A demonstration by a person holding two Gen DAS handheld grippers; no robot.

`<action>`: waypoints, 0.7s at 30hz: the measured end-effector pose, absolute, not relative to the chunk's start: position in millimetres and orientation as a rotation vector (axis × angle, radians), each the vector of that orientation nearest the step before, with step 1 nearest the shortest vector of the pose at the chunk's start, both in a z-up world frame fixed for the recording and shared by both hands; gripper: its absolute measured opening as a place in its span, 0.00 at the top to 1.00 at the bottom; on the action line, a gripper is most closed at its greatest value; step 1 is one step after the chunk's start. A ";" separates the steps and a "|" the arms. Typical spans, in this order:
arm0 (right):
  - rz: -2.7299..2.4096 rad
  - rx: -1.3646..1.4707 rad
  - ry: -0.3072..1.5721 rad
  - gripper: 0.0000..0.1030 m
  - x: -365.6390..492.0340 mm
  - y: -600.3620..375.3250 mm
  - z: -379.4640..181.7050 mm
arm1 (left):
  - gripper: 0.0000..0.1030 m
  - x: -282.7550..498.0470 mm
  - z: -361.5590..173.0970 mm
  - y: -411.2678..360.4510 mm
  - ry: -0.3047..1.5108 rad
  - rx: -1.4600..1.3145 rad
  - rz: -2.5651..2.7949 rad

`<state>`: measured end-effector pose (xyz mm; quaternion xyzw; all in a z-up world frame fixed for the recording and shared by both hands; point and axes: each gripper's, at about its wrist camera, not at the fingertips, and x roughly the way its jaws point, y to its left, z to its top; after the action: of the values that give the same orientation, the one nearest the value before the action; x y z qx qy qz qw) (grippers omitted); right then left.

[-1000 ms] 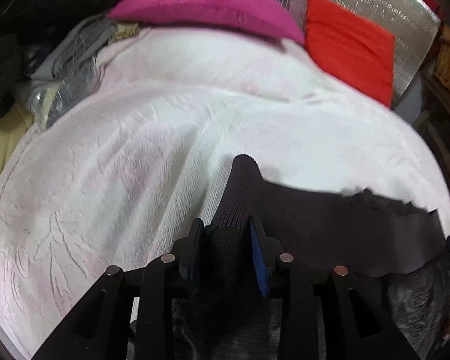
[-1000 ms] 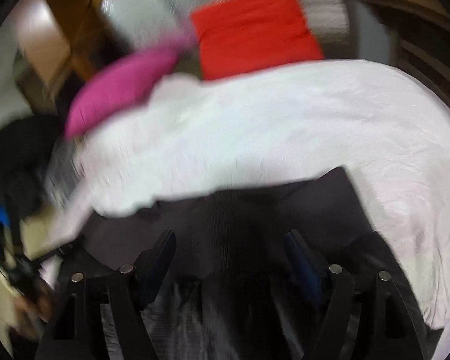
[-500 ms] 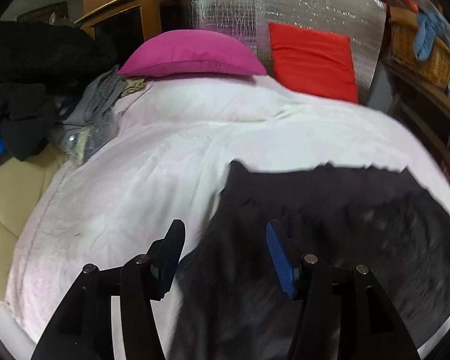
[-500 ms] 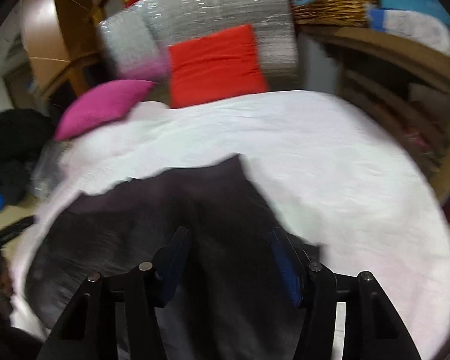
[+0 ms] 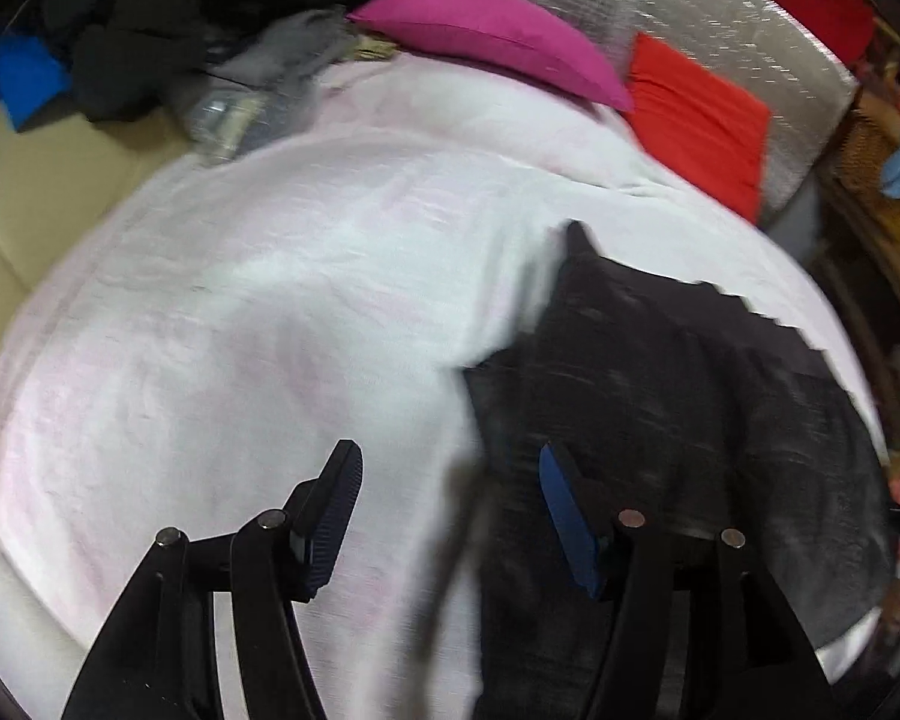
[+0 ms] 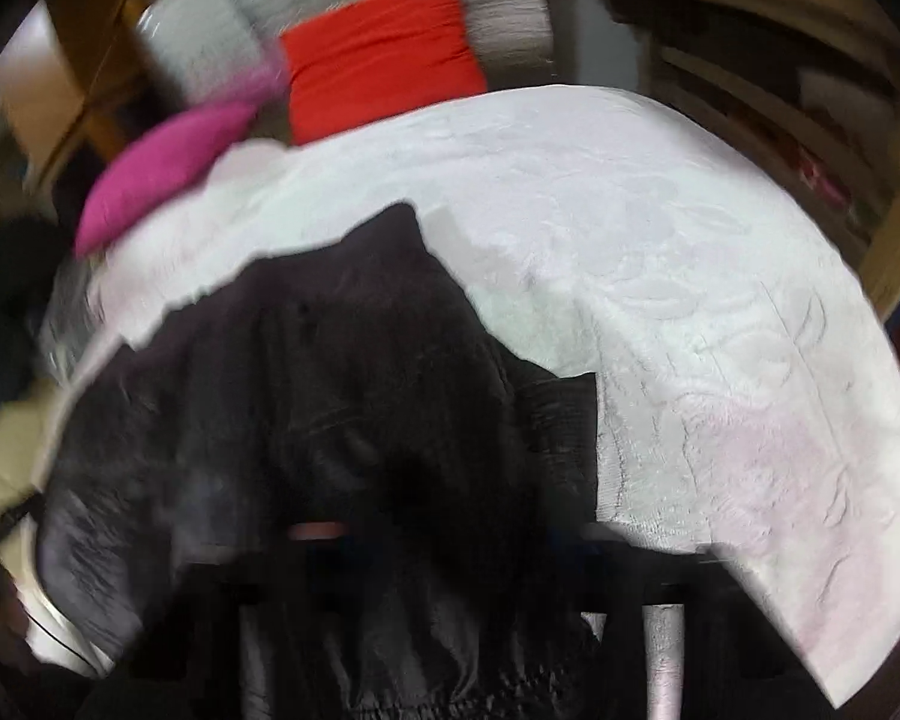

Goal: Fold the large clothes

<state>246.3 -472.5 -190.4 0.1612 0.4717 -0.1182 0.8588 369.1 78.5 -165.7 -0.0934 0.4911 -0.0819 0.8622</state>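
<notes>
The left gripper [image 5: 450, 504] has its fingers apart, empty. I cannot tell about the right fingers. Smooth the dark garment [image 5: 660, 420] flat toward 12 o'clock on the bed [image 5: 240, 300].

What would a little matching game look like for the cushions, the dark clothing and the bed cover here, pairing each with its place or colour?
Things:
1. pink oval cushion
2. red square cushion
3. dark knitted garment
4. white textured bedspread

Descriptions:
A. lies flat on the near right part of the bed
B. leans on the silver padded backing
C. covers the whole bed
D. sits at the far end of the bed, left of the red one

Pairs: 1-D, 2-B, 3-A, 4-C
</notes>
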 end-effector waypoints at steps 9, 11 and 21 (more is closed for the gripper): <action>-0.268 0.319 0.987 0.86 238.8 -482.7 -197.5 | 0.80 384.0 -187.3 56.2 1.089 -0.174 -0.235; -0.271 0.270 1.020 0.86 243.2 -476.6 -206.7 | 0.80 385.9 -193.0 47.7 1.086 -0.086 -0.180; -0.284 0.423 0.868 0.78 214.8 -497.9 -170.3 | 0.48 357.5 -167.7 27.2 0.949 0.164 -0.064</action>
<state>214.8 -497.9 -170.3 0.2029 0.4160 -0.1362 0.8759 357.5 27.2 -167.7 0.0790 0.4561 -0.0308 0.8859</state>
